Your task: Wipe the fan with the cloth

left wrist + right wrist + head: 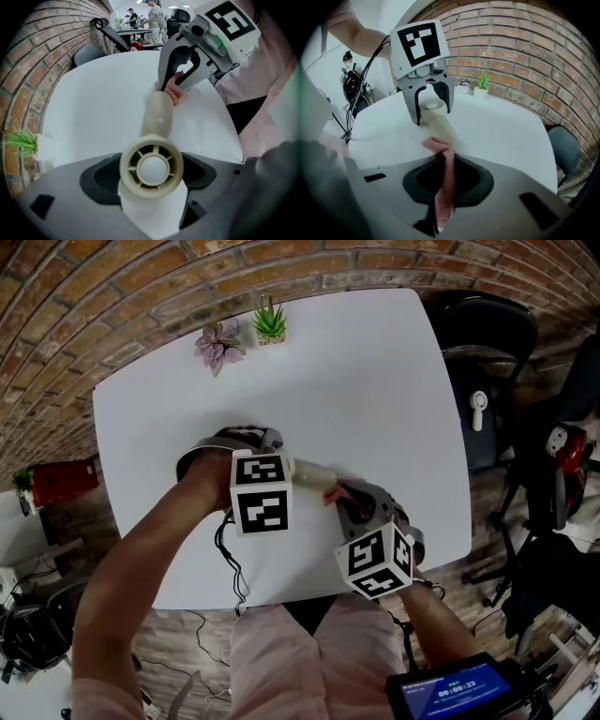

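Observation:
A small cream hand-held fan [152,164] lies level above the white table [375,390]. My left gripper [151,176] is shut on its round head, and the handle [158,117] points away toward my right gripper [187,61]. In the head view the fan's handle [311,474] spans between the two grippers. My right gripper [443,180] is shut on a pink cloth [443,173]; the cloth's bunched end [436,144] presses on the far end of the fan handle [440,124]. In that view the left gripper [429,101] holds the fan's head.
Two small potted plants [269,322] [219,343] stand at the table's far edge by the brick wall. A black chair [483,343] sits at the right, with cables [230,563] hanging off the near edge. A red bag [61,479] lies on the floor at left.

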